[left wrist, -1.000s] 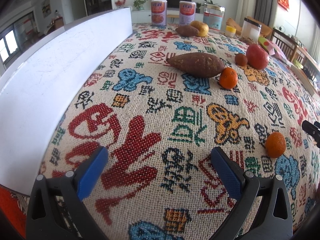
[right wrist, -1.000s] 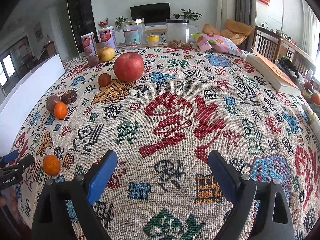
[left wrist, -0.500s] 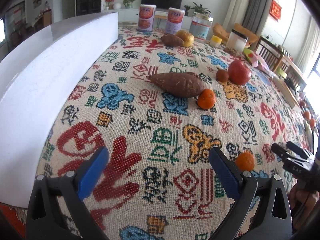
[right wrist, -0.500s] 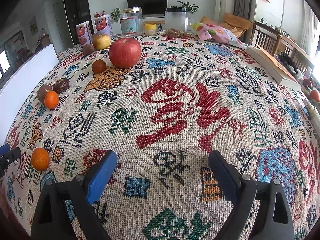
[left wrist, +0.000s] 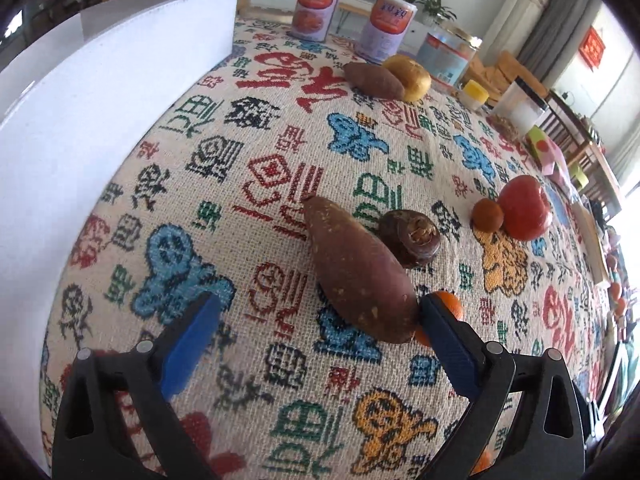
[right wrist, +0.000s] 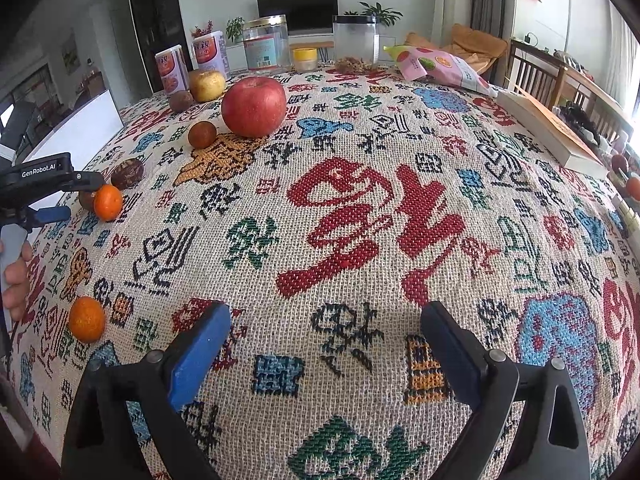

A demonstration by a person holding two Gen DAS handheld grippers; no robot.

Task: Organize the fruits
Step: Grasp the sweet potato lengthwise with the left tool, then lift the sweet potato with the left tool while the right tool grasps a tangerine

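My left gripper is open, low over the patterned tablecloth, just short of a long sweet potato. A dark round taro lies behind it and a tangerine is half hidden behind my right fingertip. Farther right sit a red apple and a small brown fruit. My right gripper is open and empty over bare cloth. In the right wrist view the apple, the tangerine by the left gripper's tip, and a second tangerine show at left.
A white box wall runs along the left. At the back stand two cans, jars, a yellow fruit, another sweet potato and a snack bag. A book lies at the right edge.
My left gripper has moved forward and right, up to the sweet potato and the tangerine. My right gripper has shifted slightly forward. Both stay open.
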